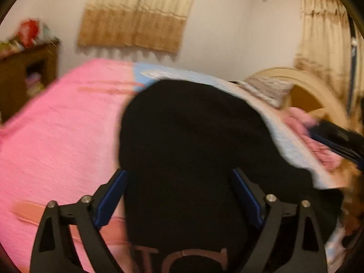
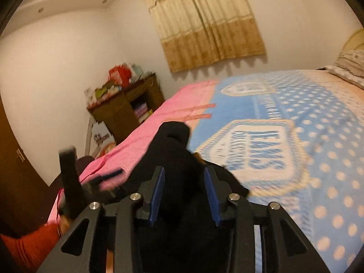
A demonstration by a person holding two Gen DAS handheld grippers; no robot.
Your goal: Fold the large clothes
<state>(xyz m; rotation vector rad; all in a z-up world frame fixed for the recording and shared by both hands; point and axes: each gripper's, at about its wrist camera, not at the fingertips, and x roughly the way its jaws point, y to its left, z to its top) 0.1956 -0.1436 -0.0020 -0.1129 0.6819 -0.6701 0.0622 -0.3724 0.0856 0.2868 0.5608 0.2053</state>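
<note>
Your left gripper (image 1: pixel 179 195) stands wide, pads clear of the black knitted garment (image 1: pixel 193 136), which lies heaped on the bed's pink blanket (image 1: pixel 56 136) and reaches onto the blue dotted blanket (image 2: pixel 318 136). It looks soft, thick and limp, so expect it to sag and bunch; take it at an edge or corner, not the mound's middle. Your right gripper (image 2: pixel 184 193) is narrowed, with black cloth bulging between its blue pads (image 2: pixel 157 195); I cannot tell whether they pinch it.
</note>
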